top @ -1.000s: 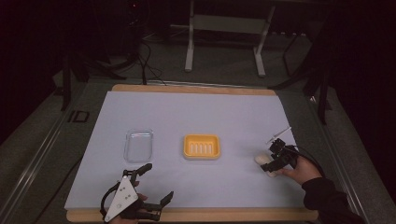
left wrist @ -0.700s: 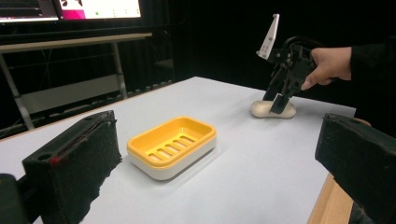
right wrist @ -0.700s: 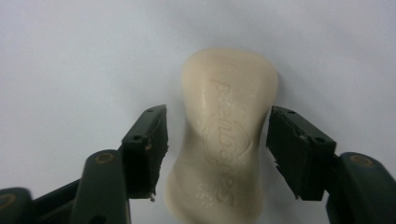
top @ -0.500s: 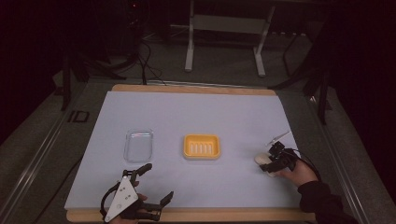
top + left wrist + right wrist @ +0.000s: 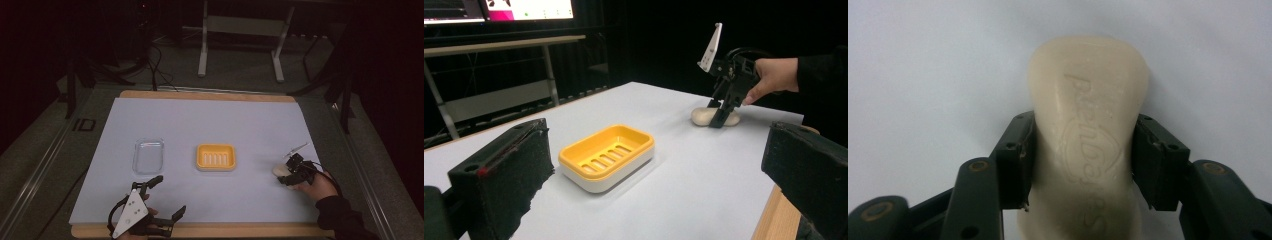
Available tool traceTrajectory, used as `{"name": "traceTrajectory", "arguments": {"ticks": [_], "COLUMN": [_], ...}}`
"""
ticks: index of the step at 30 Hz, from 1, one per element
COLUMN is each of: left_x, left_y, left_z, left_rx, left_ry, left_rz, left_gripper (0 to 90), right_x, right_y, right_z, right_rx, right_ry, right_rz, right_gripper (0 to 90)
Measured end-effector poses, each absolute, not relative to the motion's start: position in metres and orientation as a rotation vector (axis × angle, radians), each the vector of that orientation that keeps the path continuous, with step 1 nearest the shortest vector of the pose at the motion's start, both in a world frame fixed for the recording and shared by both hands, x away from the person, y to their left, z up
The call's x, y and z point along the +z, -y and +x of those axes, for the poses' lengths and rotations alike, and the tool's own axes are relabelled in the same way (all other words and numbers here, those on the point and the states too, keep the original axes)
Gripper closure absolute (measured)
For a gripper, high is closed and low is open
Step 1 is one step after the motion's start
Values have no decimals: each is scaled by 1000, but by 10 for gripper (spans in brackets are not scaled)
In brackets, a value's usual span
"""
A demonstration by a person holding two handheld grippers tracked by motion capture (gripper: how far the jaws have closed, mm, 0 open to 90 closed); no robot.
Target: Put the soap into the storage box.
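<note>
A cream bar of soap lies on the white sheet at the right side of the table. My right gripper points down over it; its jaws have just been closing, and both pads now press on the bar's sides. From above, the right gripper covers part of the soap. In the left gripper view, the right gripper stands on the soap. A yellow soap dish sits mid-table. My left gripper rests open near the front edge, holding nothing.
A clear plastic tray lies left of the yellow dish. The wooden table edge runs along the front. A metal stand and cables are on the floor beyond the table. Dark monitors glow behind.
The right gripper has sunk slightly onto the soap and its jaws have closed on the bar. The left gripper has stayed where it was.
</note>
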State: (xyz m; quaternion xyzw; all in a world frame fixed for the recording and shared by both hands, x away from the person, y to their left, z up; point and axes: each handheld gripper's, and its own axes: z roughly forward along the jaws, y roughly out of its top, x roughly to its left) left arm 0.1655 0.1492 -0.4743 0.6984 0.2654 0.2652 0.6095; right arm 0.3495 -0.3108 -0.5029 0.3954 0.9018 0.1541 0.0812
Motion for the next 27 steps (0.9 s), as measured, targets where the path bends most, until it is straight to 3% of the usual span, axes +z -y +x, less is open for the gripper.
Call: {"name": "traceTrajectory", "arguments": {"ticks": [27], "left_x": [-475], "left_y": [-150], "left_z": [167], "left_rx": [614], "left_ry": [-619], "left_rz": [1619], "left_gripper": [0], "right_x": [-476], "right_y": [306], "right_z": [362], "right_rx": [433], "right_ry": [-2804], "right_rz": [977], "right_gripper": [497]}}
